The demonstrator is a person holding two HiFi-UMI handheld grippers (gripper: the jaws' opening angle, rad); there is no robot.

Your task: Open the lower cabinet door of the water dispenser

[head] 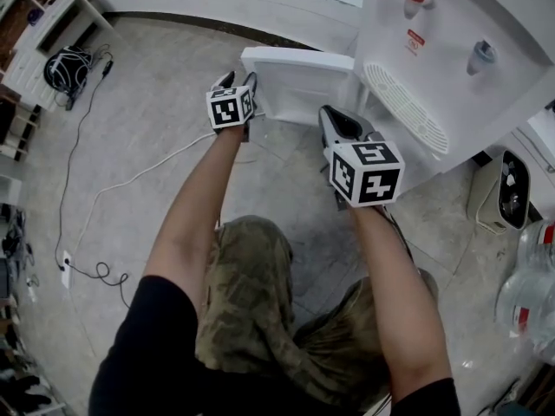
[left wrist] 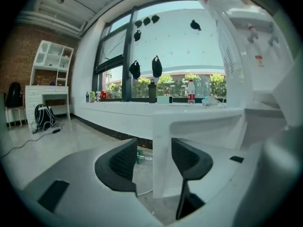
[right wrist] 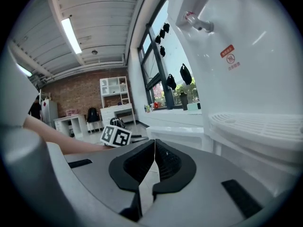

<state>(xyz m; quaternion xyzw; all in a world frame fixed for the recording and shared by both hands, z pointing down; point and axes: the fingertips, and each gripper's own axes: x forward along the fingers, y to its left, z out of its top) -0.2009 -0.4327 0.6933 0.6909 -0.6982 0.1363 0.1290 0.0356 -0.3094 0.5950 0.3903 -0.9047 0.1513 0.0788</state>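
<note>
The white water dispenser point(head: 451, 68) stands at the upper right, and its lower cabinet door point(head: 295, 81) is swung out to the left. My left gripper point(head: 241, 78) is at the door's free edge. In the left gripper view the gripper point(left wrist: 154, 160) is open, with the edge of the door point(left wrist: 199, 126) standing between the jaws, close to the right pad and apart from the left one. My right gripper point(head: 334, 115) hovers in front of the cabinet, below the drip tray point(head: 406, 107). In the right gripper view it point(right wrist: 155, 162) is shut on nothing.
White and black cables point(head: 95, 198) trail over the grey floor to a power strip point(head: 65, 267) at the left. A black bag point(head: 69, 66) lies by a white shelf unit point(head: 43, 24). Large water bottles point(head: 529, 293) and a small white appliance point(head: 507, 189) stand at the right.
</note>
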